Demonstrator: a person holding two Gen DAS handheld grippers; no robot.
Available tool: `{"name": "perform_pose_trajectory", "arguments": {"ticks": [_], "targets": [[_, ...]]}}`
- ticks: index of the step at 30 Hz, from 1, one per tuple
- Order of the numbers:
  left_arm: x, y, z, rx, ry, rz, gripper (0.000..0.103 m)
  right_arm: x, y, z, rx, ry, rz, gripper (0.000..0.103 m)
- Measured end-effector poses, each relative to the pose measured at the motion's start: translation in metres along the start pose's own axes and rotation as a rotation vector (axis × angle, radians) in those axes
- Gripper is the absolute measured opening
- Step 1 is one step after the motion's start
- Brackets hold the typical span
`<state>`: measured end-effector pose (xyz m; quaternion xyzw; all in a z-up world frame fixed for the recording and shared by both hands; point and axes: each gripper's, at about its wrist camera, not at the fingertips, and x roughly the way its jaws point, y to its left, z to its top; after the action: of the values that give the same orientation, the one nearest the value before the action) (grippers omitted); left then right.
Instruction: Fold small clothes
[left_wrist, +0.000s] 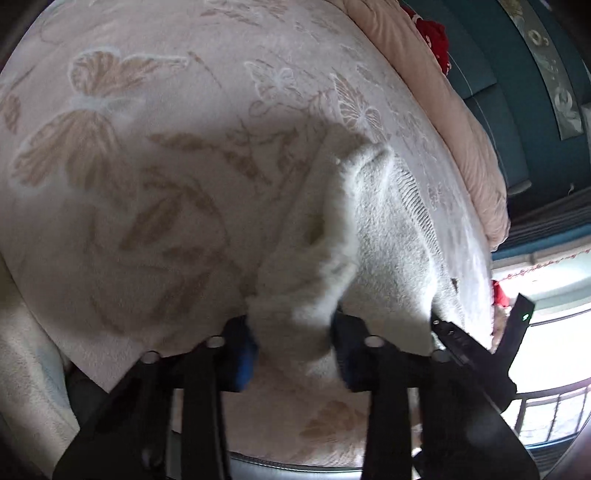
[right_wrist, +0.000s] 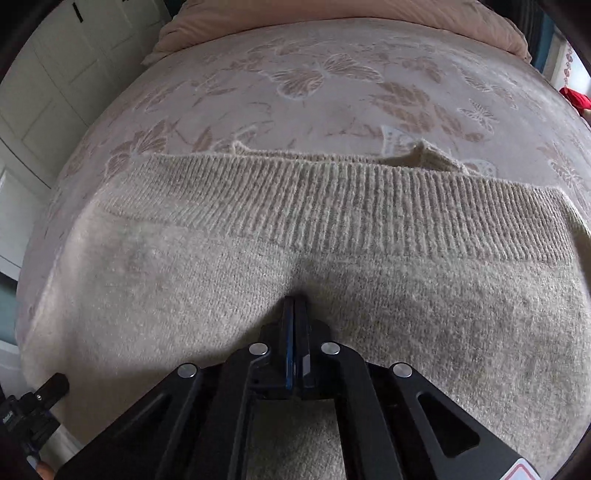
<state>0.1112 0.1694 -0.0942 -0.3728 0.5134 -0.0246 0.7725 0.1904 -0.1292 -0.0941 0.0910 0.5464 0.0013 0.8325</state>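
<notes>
A cream knitted sweater lies flat on a butterfly-print bedspread, its ribbed hem running left to right across the middle of the right wrist view. The right gripper, jaws fully closed and apparently empty, presses its tip on the knit at lower centre. The left gripper pinches a bunched fold of sweater at lower centre of its view.
</notes>
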Motion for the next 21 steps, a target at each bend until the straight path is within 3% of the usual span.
{"name": "perform_pose_trajectory", "arguments": {"ticks": [2,6,9,12,14,18,21], "targets": [[-0.009,-0.008,-0.001,0.029,-0.029,-0.028,0.021,0.000,0.005,-0.003,-0.017,-0.012,-0.023,0.000],[-0.044,-0.070,-0.013,0.261,-0.135,-0.087,0.019,0.000,0.010,-0.005,-0.057,-0.026,-0.054,0.000],[-0.064,-0.126,-0.028,0.421,-0.158,-0.151,0.018,-0.001,0.001,-0.001,-0.038,-0.033,-0.009,0.000],[-0.066,-0.183,-0.051,0.562,-0.124,-0.203,0.018,-0.028,-0.029,0.002,0.079,-0.048,0.143,0.000],[-0.059,-0.218,-0.074,0.670,-0.095,-0.216,0.018,-0.063,-0.061,-0.006,0.159,-0.109,0.221,0.002],[-0.025,-0.260,-0.124,0.818,0.005,-0.227,0.018,-0.128,-0.141,-0.039,0.238,-0.194,0.223,0.010],[0.018,-0.265,-0.169,0.904,0.098,-0.158,0.020,-0.160,-0.192,-0.071,0.290,-0.207,0.184,0.018]]}}
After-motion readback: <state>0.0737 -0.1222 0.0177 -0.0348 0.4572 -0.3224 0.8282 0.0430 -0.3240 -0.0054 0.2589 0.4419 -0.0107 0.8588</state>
